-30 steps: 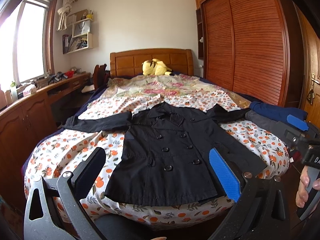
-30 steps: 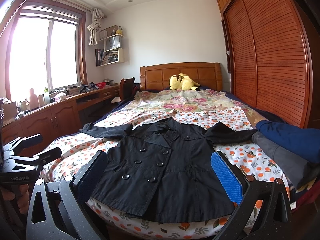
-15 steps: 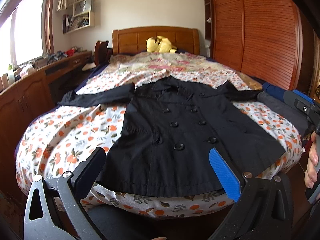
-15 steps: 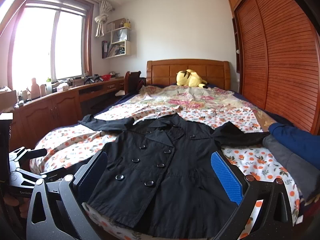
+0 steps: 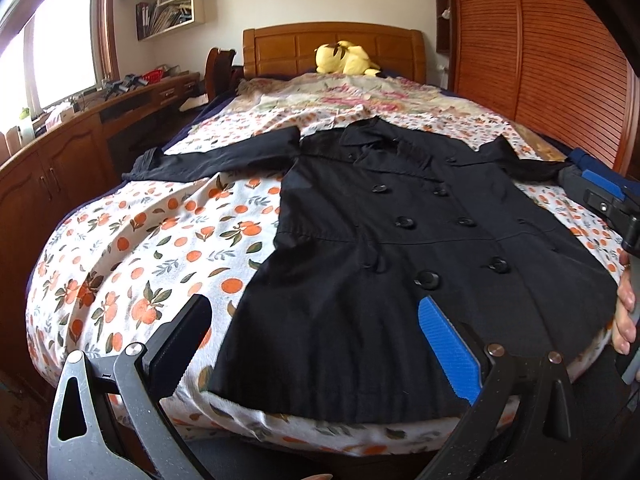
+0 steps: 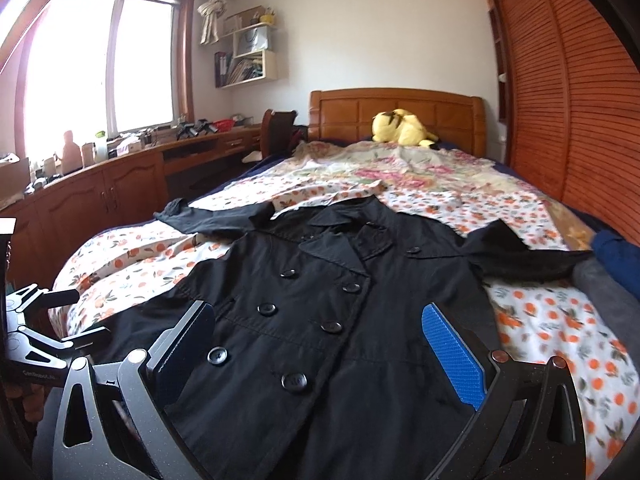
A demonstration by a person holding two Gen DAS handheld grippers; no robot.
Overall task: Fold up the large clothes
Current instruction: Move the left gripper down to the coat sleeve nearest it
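Left wrist view: left gripper and right gripper gape wide, empty, above black coat.

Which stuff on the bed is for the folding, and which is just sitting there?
For the folding:
black coat, spread flat
left tongs, open
right tongs, open

Just sitting there:
yellow plush toy by the headboard
blue and grey folded clothes at the bed's right edge
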